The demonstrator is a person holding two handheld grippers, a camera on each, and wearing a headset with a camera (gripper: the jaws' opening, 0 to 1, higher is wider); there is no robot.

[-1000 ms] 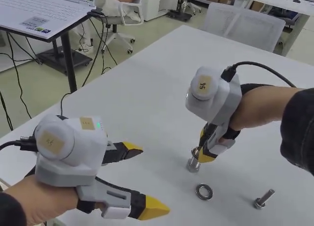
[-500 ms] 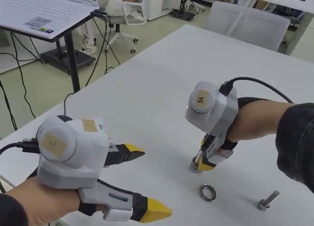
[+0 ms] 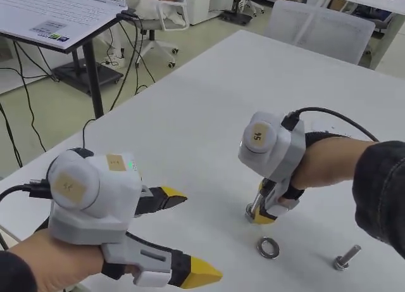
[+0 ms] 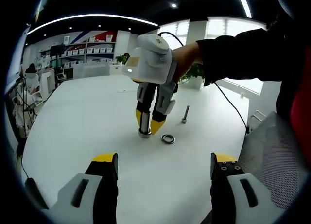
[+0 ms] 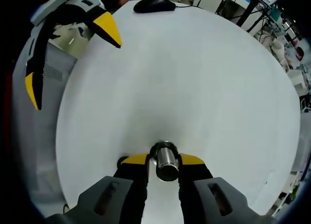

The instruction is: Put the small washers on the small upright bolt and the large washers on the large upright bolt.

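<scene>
My left tongs (image 3: 190,234) hang released and empty. My right tongs (image 3: 258,213) are clenched on the large bolt (image 5: 167,165), upright on the worktop (image 3: 209,114). A washer (image 3: 268,247) lies nearby, unthreaded, and the small bolt (image 3: 347,257) lies on its side, so I judge the task barely started.

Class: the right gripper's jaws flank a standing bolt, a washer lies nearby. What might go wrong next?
1. The right gripper grips the upright bolt; a crooked pull could topple it.
2. The washer lies flat, so jaws may only push it along.
3. The second bolt lies on its side, useless until stood up.
</scene>
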